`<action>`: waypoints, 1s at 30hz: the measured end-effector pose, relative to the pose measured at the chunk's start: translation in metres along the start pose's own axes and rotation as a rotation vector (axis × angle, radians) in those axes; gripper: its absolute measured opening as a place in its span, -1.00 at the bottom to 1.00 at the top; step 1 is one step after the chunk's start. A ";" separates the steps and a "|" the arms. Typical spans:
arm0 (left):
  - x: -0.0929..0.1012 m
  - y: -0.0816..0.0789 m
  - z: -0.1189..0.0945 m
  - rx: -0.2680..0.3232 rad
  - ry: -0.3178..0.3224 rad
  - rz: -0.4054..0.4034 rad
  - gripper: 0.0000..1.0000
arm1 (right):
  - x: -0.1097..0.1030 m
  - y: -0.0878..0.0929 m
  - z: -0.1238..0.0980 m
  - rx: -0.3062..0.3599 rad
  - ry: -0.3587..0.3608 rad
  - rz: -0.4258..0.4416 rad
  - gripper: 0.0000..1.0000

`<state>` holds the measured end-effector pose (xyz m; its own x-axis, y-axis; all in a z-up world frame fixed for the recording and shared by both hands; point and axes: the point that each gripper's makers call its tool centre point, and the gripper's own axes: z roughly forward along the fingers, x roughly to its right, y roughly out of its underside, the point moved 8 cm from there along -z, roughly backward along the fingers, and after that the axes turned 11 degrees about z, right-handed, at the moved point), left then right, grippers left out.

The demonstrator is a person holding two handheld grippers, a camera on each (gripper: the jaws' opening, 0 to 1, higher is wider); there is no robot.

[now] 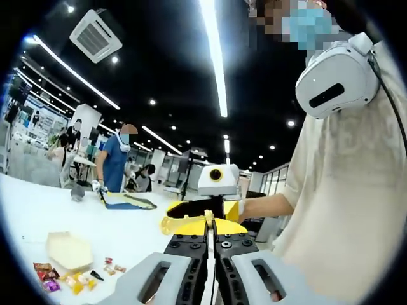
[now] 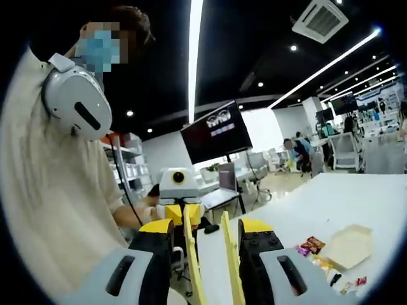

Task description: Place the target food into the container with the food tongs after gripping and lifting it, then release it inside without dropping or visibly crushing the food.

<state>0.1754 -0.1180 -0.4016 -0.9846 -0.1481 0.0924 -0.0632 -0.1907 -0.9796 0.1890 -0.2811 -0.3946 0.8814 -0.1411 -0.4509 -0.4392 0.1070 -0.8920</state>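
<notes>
Yellow food tongs (image 2: 210, 260) run between the two grippers, which face each other in the air. My right gripper (image 2: 206, 232) has its yellow-tipped jaws around the tongs' two spread arms, each arm lying against a jaw. My left gripper (image 1: 210, 244) is shut on a thin yellow strip, the tongs' (image 1: 210, 220) far end. A beige hexagonal container (image 1: 67, 250) (image 2: 350, 244) lies on the white table. Beside it lie several small wrapped snacks (image 1: 63, 277) (image 2: 311, 246). The right gripper (image 1: 216, 190) and the left gripper (image 2: 180, 190) each show in the other's view.
The person holding the grippers stands close, a beige shirt (image 1: 343, 210) (image 2: 51, 203) at one side of each view. The white table (image 1: 95, 219) (image 2: 331, 203) carries a blue and yellow cloth item (image 1: 130, 202). A person in blue (image 1: 116, 162) works at its far edge. A dark monitor (image 2: 216, 133) stands behind.
</notes>
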 end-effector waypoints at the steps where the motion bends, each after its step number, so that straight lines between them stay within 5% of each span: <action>1: 0.000 0.000 0.000 0.001 0.001 0.001 -1.00 | 0.000 0.001 0.000 0.002 0.001 0.003 -0.16; 11: 0.003 -0.001 0.004 -0.004 0.005 0.001 -1.00 | 0.003 -0.003 -0.006 0.059 0.005 0.034 -0.39; 30: 0.000 0.001 0.007 -0.028 0.004 -0.010 -0.97 | 0.004 -0.006 -0.010 0.072 0.014 0.029 -0.46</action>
<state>0.1763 -0.1246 -0.4015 -0.9847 -0.1422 0.1011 -0.0771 -0.1652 -0.9832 0.1932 -0.2924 -0.3916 0.8659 -0.1508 -0.4769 -0.4499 0.1819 -0.8744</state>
